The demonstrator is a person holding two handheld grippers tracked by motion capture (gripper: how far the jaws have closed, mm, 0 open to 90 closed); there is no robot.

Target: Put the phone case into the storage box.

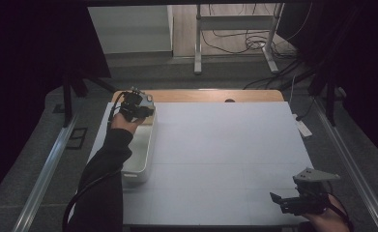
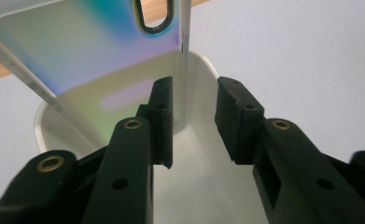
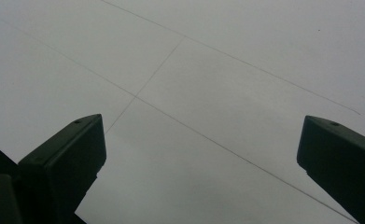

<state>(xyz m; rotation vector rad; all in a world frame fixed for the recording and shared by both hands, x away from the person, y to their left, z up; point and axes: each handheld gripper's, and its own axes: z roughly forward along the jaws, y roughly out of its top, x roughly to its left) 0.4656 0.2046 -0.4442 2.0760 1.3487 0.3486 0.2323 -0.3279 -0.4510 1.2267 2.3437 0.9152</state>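
Evidently the left tool (image 2: 194,116), jaws parted around an upright shiny plate (image 2: 101,51) in the white bin (image 1: 140,154) at the table's (image 1: 225,154) left edge, could clip and topple it; the right tool (image 3: 199,158) gapes wide.

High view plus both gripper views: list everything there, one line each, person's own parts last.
bin: 1, white, left side of the table
panel: 1, shiny with rainbow sheen and a slotted hole, standing in the bin
table: 1, white top with wood far edge
frame: 1, grey metal, on the floor behind the table
cables: several, dark, on the floor behind
left tool: 1, black, open, over the bin's far end
right tool: 1, black, open, near right corner
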